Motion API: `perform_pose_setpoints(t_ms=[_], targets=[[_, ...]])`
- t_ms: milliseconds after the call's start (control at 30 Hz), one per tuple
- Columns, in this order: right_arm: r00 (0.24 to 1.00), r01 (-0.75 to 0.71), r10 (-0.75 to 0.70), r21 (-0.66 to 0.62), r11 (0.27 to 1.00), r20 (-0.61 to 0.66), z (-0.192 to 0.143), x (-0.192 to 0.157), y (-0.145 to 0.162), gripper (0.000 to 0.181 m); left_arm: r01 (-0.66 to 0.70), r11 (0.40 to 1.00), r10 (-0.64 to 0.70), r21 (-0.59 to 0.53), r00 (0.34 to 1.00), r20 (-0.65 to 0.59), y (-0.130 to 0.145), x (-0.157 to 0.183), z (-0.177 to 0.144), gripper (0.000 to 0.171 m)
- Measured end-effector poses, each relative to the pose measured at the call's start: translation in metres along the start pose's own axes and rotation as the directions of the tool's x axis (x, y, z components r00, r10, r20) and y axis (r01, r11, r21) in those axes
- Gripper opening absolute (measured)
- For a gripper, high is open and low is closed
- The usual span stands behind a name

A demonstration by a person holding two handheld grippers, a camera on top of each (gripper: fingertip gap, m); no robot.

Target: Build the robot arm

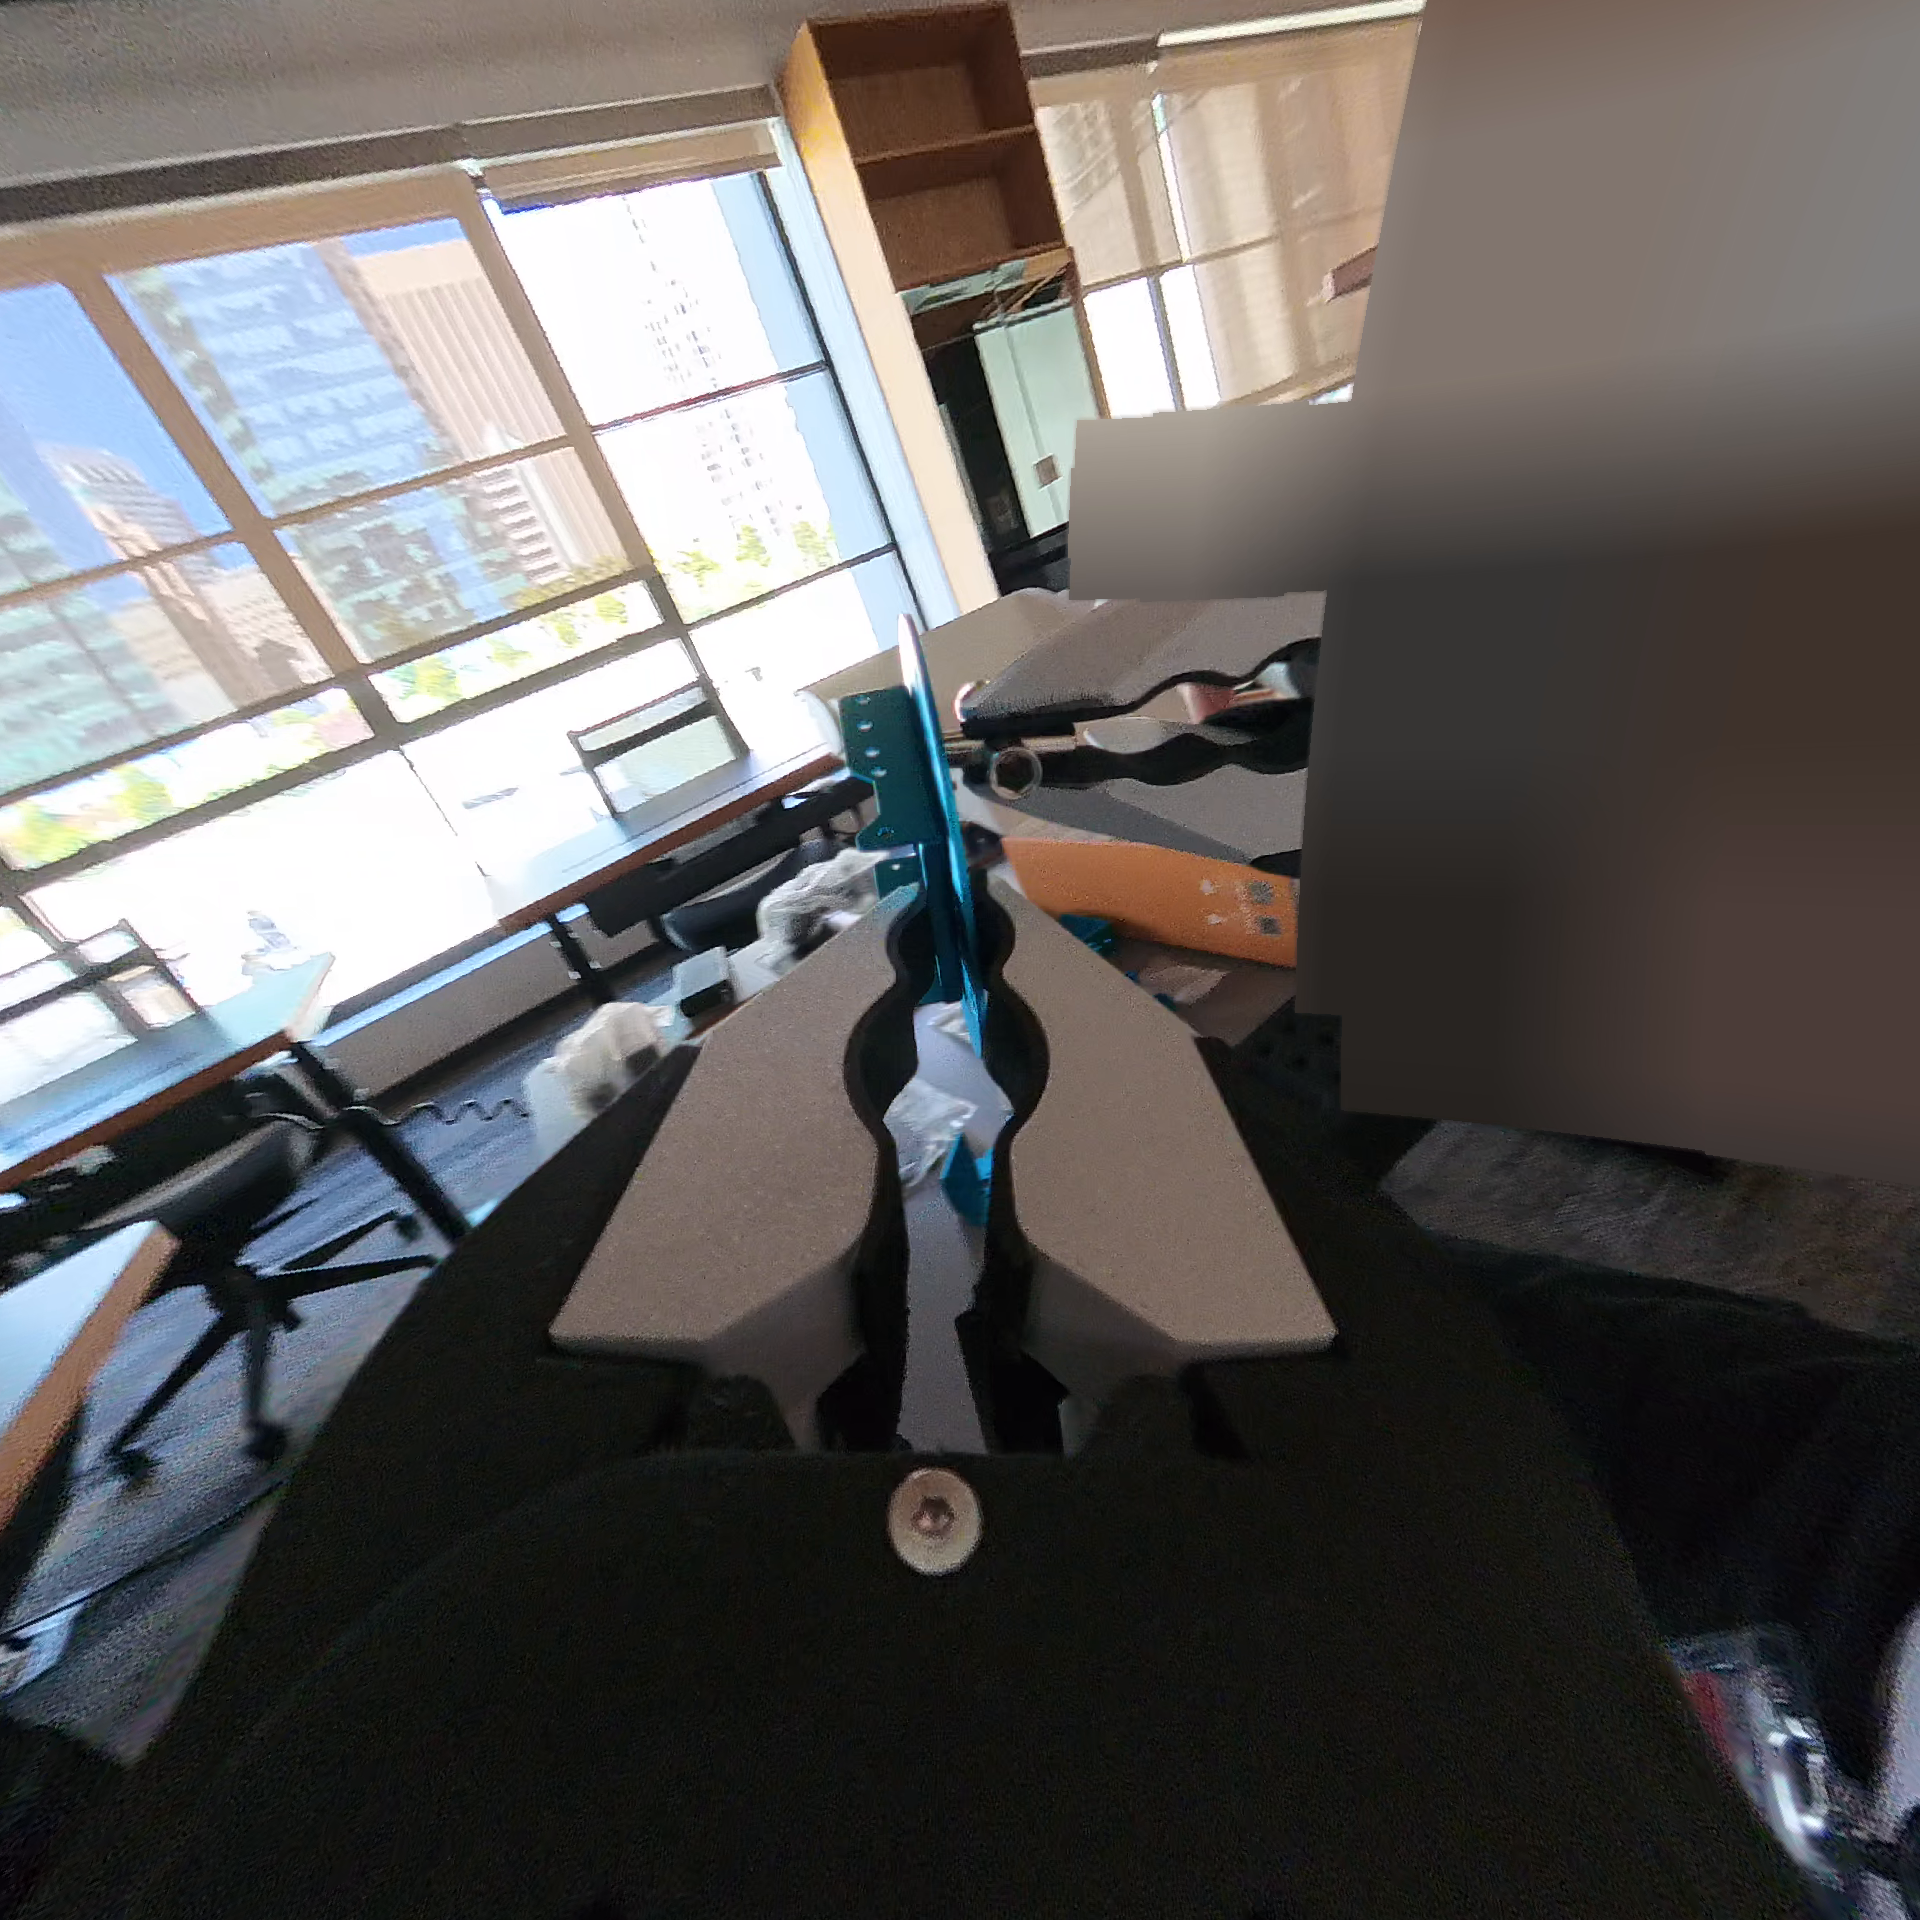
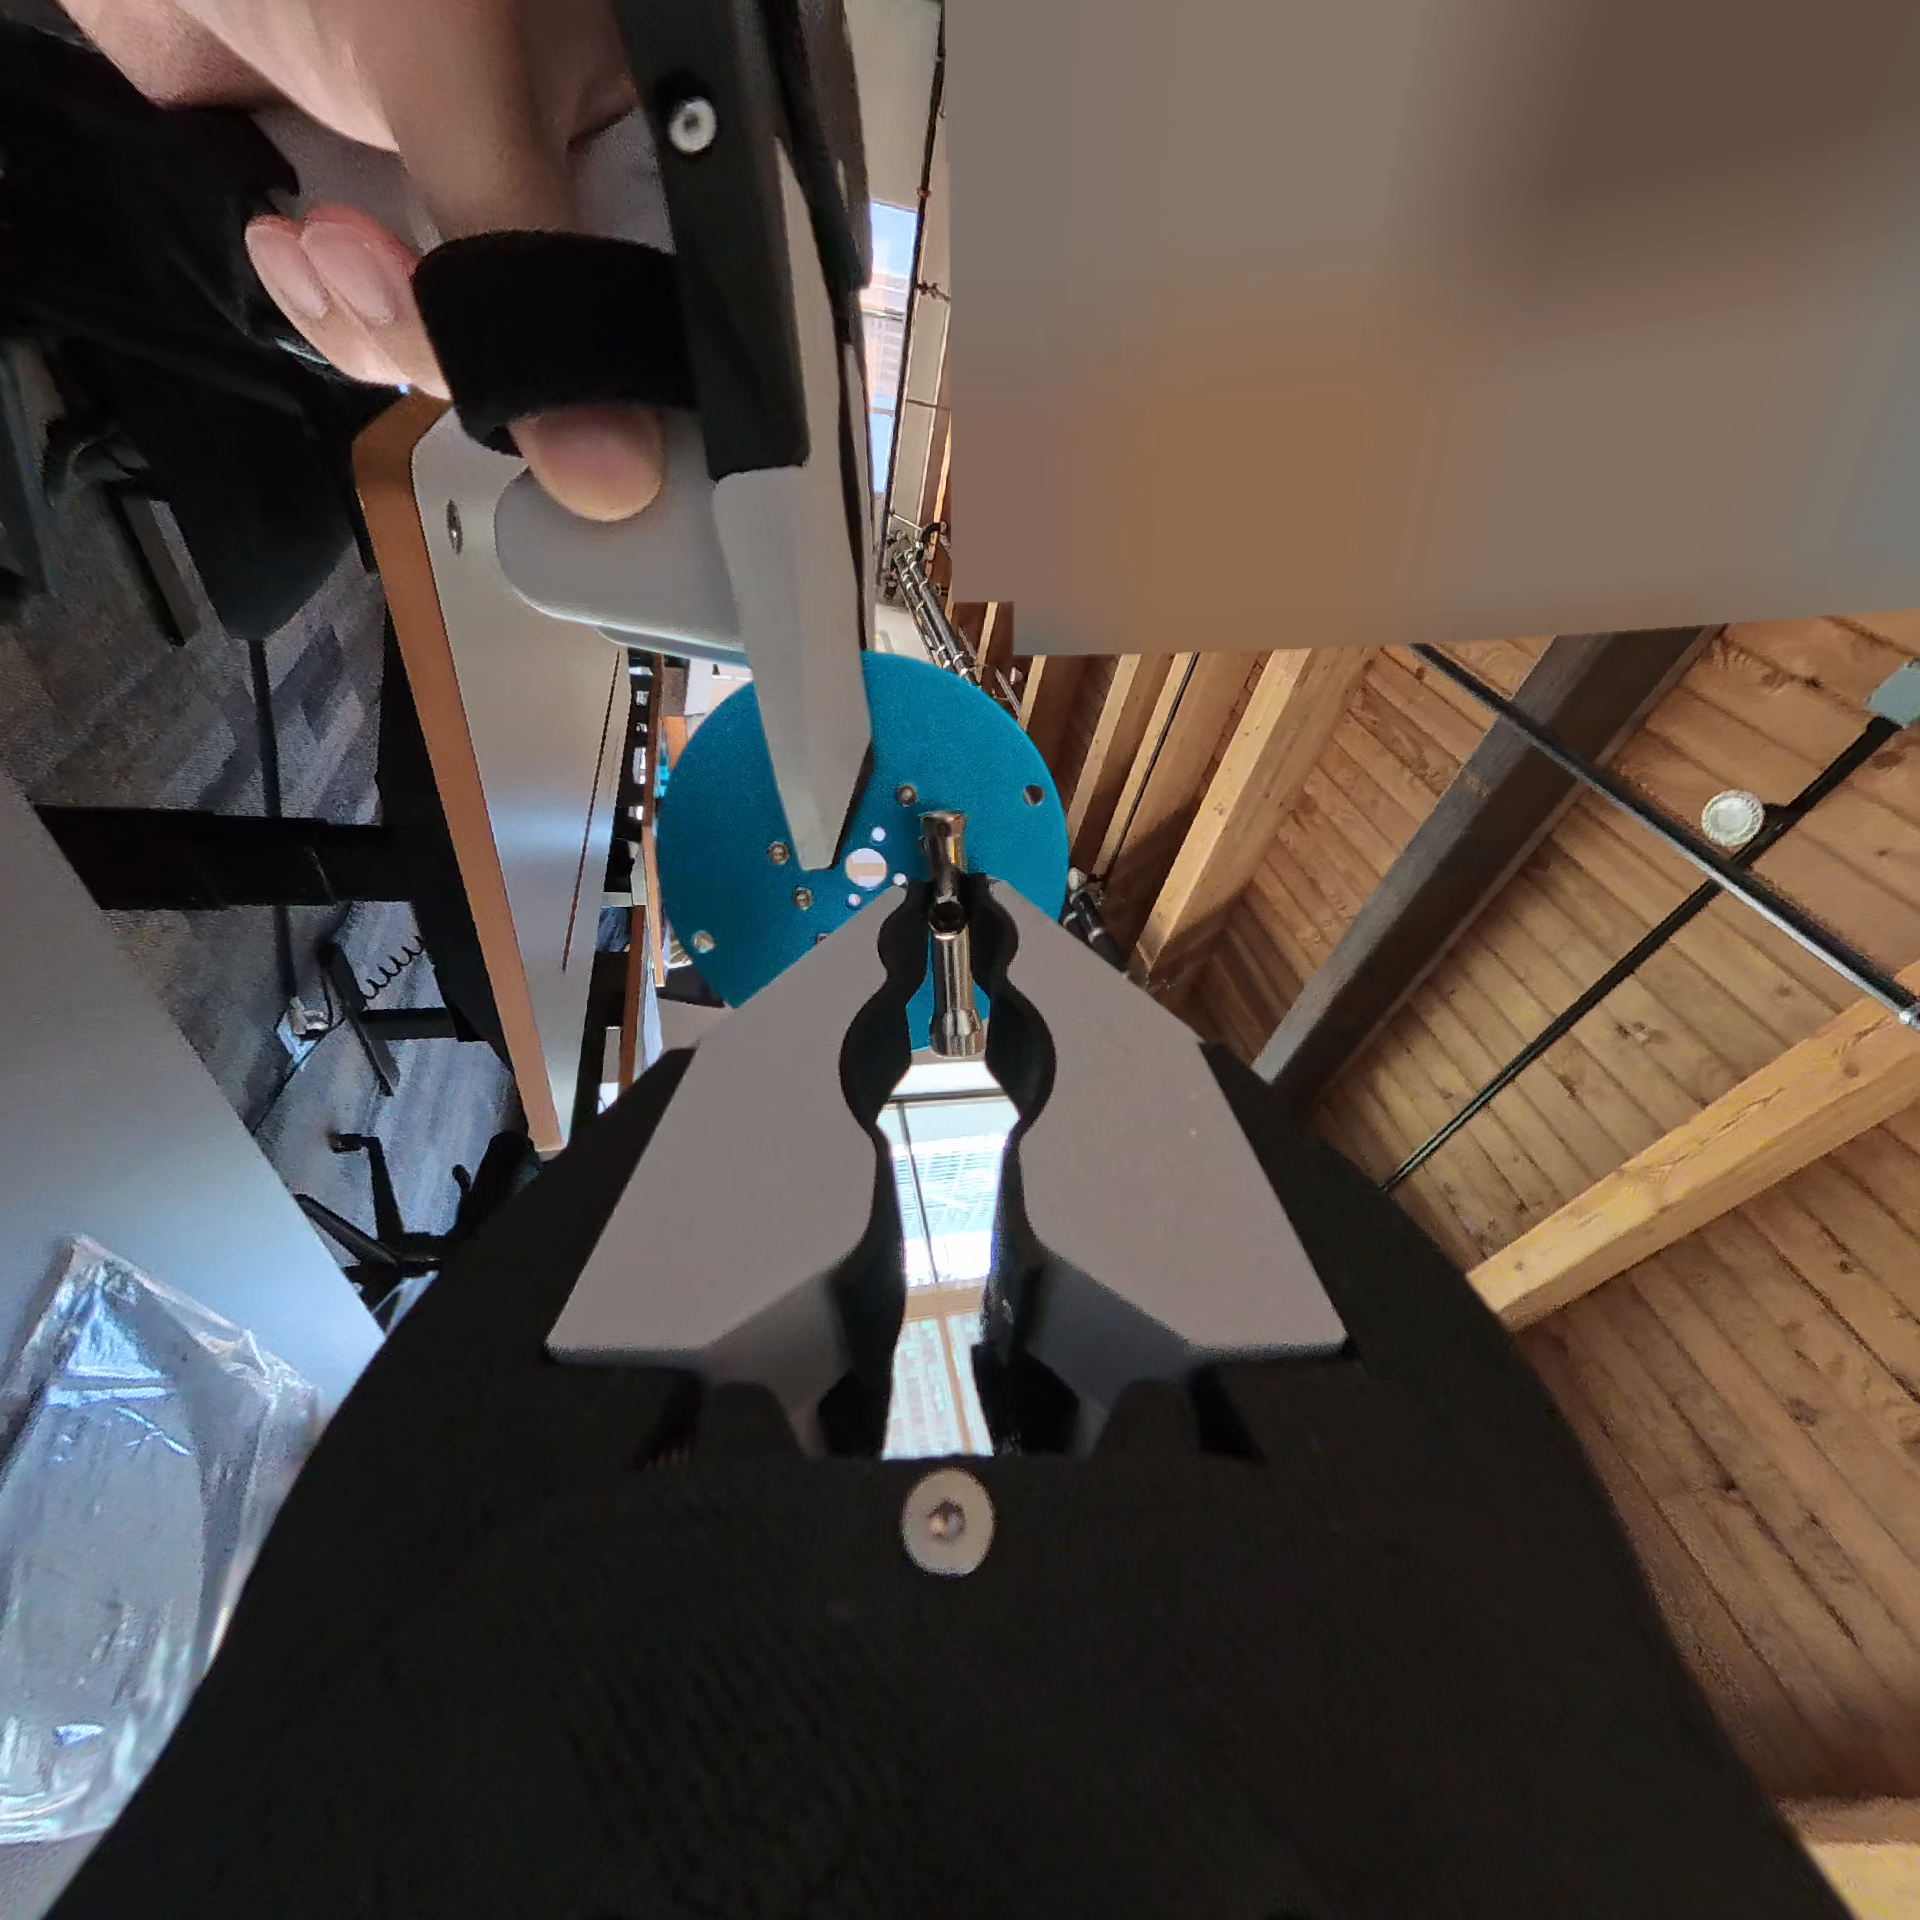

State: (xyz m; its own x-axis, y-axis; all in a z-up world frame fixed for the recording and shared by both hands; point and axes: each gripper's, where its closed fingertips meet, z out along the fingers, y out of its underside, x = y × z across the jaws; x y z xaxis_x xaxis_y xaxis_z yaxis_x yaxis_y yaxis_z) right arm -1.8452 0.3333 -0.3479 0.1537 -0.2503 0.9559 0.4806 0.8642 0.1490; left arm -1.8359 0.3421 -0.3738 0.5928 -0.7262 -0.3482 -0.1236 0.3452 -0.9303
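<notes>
My left gripper (image 1: 951, 896) is shut on a blue metal disc (image 1: 928, 769), seen edge-on and held up in the air. A blue perforated bracket (image 1: 878, 764) is fixed to the disc's left face. My right gripper (image 2: 945, 896) is shut on a small silver cross-shaped socket wrench (image 2: 954, 977). The wrench's tip sits against the face of the blue disc (image 2: 935, 727) near its centre holes. In the right wrist view the left gripper (image 2: 821, 847) comes down from above, clamped over the disc, held by a hand (image 2: 582, 457) with a black strap. The right gripper also shows in the left wrist view (image 1: 971, 727).
An orange object (image 1: 1153, 894), loose blue parts (image 1: 1091, 935) and crumpled plastic bags (image 1: 613, 1049) lie on the table below. Desks (image 1: 665, 821) and office chairs (image 1: 239, 1236) stand by the windows. A clear plastic bag (image 2: 104, 1507) lies on a grey table. Wooden beams (image 2: 1662, 1143) are overhead. Left and right tips are no more than a few centimetres apart.
</notes>
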Motion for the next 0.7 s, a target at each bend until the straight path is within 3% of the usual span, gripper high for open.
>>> perform_pose_setpoints(t_ms=[167,333,500,600,700], targets=[[0.997,-0.046,0.045,0.019,0.999,0.064,-0.003,0.000,-0.001,0.007,0.062,0.998,-0.061,0.007,0.997,-0.057,0.000,0.005,0.000,0.003],[0.998,-0.061,0.064,-0.071,0.996,0.030,0.000,-0.001,0.005,0.007,-0.086,0.996,0.087,-0.027,0.994,0.059,0.001,-0.001,0.002,0.004],[0.939,-0.345,0.345,-0.040,0.938,-0.021,0.001,0.005,0.005,0.007,-0.087,0.996,0.085,0.021,0.993,0.077,-0.004,-0.001,0.002,0.005],[0.813,-0.579,0.579,0.019,0.815,-0.066,0.003,0.013,0.003,0.007,-0.102,0.993,0.095,0.065,0.990,0.103,-0.012,-0.002,0.001,0.004],[0.538,-0.828,0.837,0.122,0.547,-0.101,0.004,0.018,0.005,0.007,-0.178,0.981,0.162,0.076,0.971,0.173,-0.017,-0.006,0.002,0.004]])
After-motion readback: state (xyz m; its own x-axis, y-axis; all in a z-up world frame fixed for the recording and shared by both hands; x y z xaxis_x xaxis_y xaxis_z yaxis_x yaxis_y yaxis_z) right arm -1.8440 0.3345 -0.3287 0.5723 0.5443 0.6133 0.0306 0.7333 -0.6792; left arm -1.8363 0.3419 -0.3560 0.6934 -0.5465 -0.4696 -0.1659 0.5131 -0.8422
